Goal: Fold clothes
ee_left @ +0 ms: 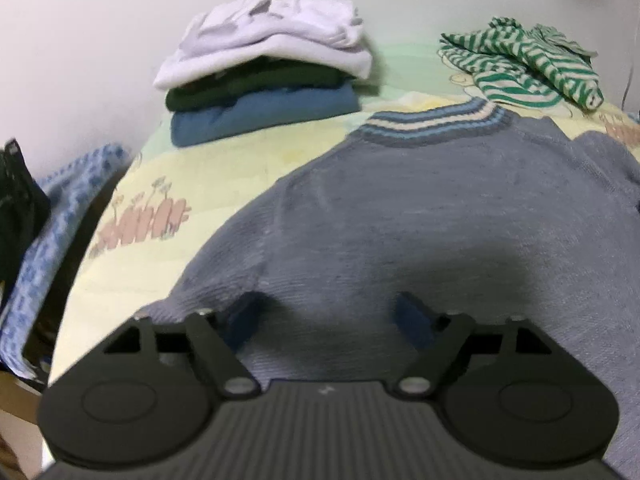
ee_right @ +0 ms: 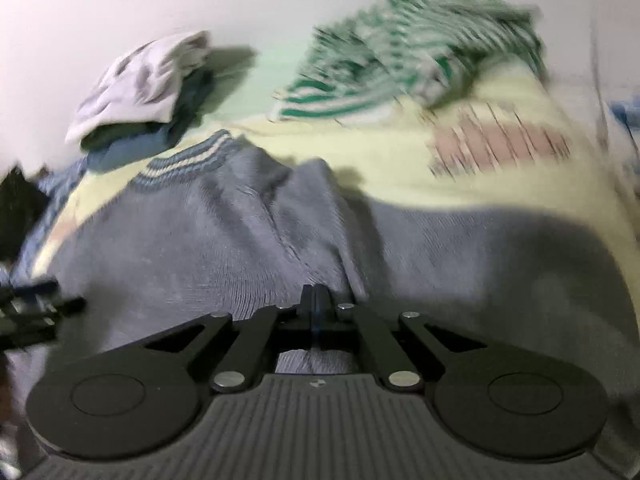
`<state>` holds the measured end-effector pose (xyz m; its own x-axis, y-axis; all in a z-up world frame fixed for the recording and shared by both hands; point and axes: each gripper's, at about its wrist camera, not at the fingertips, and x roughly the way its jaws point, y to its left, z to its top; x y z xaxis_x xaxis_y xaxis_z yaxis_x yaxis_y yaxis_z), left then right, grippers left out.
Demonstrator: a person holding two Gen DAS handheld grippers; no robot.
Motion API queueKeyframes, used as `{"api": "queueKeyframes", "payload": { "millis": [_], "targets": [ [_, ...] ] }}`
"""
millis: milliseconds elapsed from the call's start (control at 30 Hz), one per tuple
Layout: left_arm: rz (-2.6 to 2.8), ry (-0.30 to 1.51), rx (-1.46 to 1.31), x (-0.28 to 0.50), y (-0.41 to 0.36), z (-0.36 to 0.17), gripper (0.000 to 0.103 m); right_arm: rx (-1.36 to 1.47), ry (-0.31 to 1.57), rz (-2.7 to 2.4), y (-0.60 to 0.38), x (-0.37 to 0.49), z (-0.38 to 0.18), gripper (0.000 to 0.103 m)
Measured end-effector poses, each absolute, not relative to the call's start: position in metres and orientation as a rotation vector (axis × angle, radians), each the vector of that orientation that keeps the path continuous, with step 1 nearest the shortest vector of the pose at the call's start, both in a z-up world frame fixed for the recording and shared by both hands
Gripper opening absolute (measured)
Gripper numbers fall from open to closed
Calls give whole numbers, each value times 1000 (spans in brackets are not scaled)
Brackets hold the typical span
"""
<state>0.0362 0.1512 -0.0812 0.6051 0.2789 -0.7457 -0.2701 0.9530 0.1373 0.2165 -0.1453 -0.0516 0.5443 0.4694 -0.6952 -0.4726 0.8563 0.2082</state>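
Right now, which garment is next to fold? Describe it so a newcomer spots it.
On the bed's yellow cartoon-print sheet, look past the grey-blue sweater spread in front, to the far right by the wall. There lies a crumpled shirt. Its green and white stripes and loose heap set it apart from the folded stack on the left.

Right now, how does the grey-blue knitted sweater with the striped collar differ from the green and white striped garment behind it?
The grey-blue knitted sweater is spread mostly flat; the green and white striped garment lies crumpled in a heap. The sweater is plain apart from its striped collar; the garment is striped all over. The sweater lies near the grippers; the garment sits farther back by the wall. Both rest on the yellow patterned bedsheet, unfolded.
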Motion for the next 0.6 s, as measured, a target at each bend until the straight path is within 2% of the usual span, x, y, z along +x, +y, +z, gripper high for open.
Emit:
{"api": "queueKeyframes", "payload": {
  "millis": [100, 133, 167, 200, 233, 300, 333, 367, 433, 467, 600],
  "targets": [
    [295, 847, 24, 36, 151, -85, 86, -31, 745, 508, -139, 209, -32, 34],
    [289, 841, 31, 36, 151, -86, 86, -58, 709, 483, -133, 210, -29, 57],
    [282, 839, 30, 36, 151, -86, 86, -91, 686, 473, -125, 213, -31, 72],
    [275, 837, 29, 36, 152, -86, 86, -127, 682, 471, -117, 217, -36, 71],
    [269, 835, 22, 35, 154, -86, 86, -160, 694, 459, -110, 223, -44, 64],
    [259, 832, -9, 35, 160, -87, 88, -196, 733, 405, -103, 237, -61, 40],
    [255, 829, -21, 34, 163, -88, 88, -182, 758, 396, -106, 244, -68, 23],
    [252, 826, -26, 34, 164, -89, 89, -153, 760, 389, -114, 246, -69, 15],
    [248, 819, -28, 33, 164, -89, 90, -93, 745, 348, -132, 246, -64, 8],
    [246, 817, -27, 33, 165, -90, 91, -103, 726, 275, -139, 243, -62, 0],
    [244, 811, -32, 34, 167, -93, 100, -50, 739, 175, -170, 247, -69, 1]
  ]
}}
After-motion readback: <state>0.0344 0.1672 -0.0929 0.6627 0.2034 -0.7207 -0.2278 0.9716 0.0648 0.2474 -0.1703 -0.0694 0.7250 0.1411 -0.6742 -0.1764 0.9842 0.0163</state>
